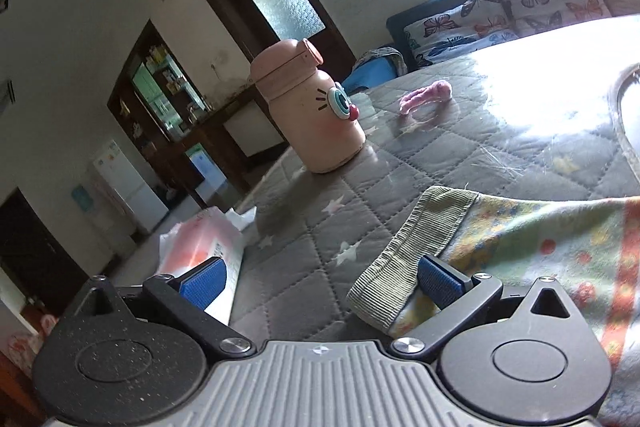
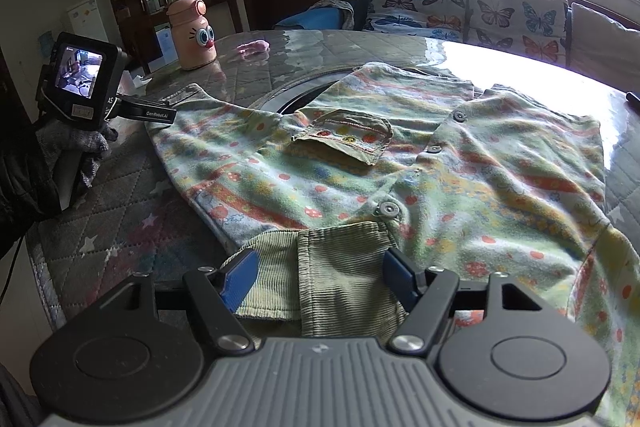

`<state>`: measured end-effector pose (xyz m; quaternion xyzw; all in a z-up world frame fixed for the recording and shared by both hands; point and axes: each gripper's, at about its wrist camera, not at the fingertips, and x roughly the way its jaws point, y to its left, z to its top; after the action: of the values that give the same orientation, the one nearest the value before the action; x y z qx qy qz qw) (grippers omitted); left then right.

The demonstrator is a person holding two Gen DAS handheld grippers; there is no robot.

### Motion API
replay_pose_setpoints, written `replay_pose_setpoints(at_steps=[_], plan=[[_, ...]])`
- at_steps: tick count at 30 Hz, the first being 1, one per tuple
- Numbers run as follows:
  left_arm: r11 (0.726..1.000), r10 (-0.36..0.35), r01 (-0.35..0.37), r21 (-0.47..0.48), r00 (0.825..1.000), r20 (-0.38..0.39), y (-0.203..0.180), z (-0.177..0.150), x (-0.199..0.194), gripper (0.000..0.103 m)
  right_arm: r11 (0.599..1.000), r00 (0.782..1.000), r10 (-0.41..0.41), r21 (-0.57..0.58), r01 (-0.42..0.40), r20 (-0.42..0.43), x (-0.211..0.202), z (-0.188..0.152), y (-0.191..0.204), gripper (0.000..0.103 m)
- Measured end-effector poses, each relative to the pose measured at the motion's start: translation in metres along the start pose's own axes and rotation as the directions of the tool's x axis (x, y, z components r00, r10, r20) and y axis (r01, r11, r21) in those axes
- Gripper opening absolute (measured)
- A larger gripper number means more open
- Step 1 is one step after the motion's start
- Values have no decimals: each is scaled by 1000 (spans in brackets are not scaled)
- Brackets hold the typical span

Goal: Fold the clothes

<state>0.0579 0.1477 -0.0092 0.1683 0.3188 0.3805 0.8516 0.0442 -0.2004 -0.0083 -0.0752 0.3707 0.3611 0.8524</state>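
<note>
Your patterned shirt (image 2: 400, 163) lies spread flat on the desk (image 2: 120, 227), well in front of the pink bottle (image 2: 192, 35). Your right gripper (image 2: 316, 279) has its fingers wide apart astride the corduroy hem, not pinching. Your left gripper (image 1: 320, 279) stands open beside the shirt's cuff (image 1: 404, 263).

Garment (image 1: 560, 239) beyond right edge
</note>
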Motion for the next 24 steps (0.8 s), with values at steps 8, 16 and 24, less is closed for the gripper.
replay_pose_setpoints(at_steps=[8,16,24], plan=[[997,-47,45,-69,998,-39,18,1,5,103,1000,1000,-8,-11,8,-9,0,1,1,75],[981,-143,136,-141,989,-42,38,-2,-3,103,1000,1000,-14,-11,14,-8,0,1,1,77],[950,-280,276,-146,960,-6,30,14,-1,103,1000,1000,-17,-6,17,-8,1,1,1,78]])
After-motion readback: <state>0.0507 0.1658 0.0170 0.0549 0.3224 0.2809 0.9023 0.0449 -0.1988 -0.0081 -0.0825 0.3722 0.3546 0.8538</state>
